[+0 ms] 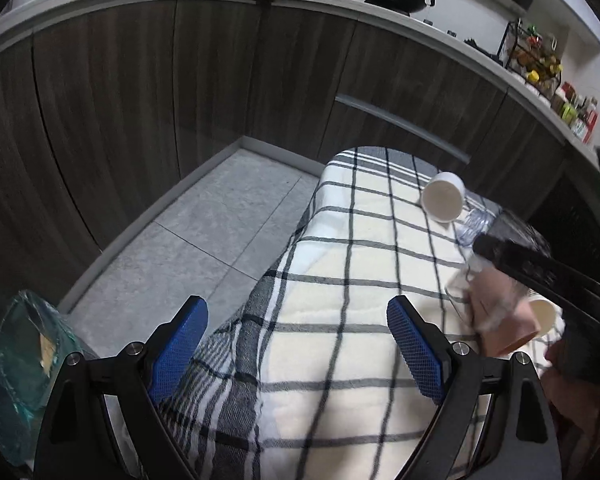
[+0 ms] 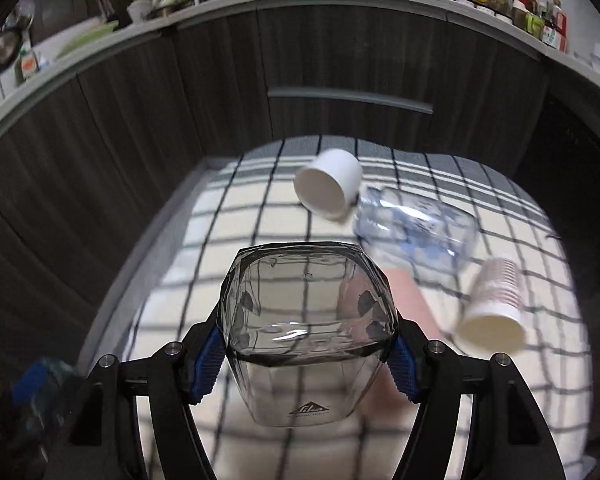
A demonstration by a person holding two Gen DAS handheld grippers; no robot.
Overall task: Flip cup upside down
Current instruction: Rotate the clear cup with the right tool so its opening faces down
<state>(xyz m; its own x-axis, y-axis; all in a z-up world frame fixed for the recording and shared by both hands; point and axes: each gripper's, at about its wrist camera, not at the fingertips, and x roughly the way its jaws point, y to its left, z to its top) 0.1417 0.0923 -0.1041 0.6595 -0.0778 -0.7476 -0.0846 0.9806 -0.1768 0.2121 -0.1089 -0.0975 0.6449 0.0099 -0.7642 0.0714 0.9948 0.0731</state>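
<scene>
Your right gripper clamps the clear cup mid-turn; finish rotating, then lower it. Left gripper gapes, holding nothing.

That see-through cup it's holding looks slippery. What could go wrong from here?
Three things, I'd guess. The clear cup is smooth, and the right tool pinches it only at its sides, so it might slip mid-turn. Other things crowd the checked cloth: a white cup, a plastic bottle and a paper cup stack could get knocked. The soft cloth may let it topple.
</scene>
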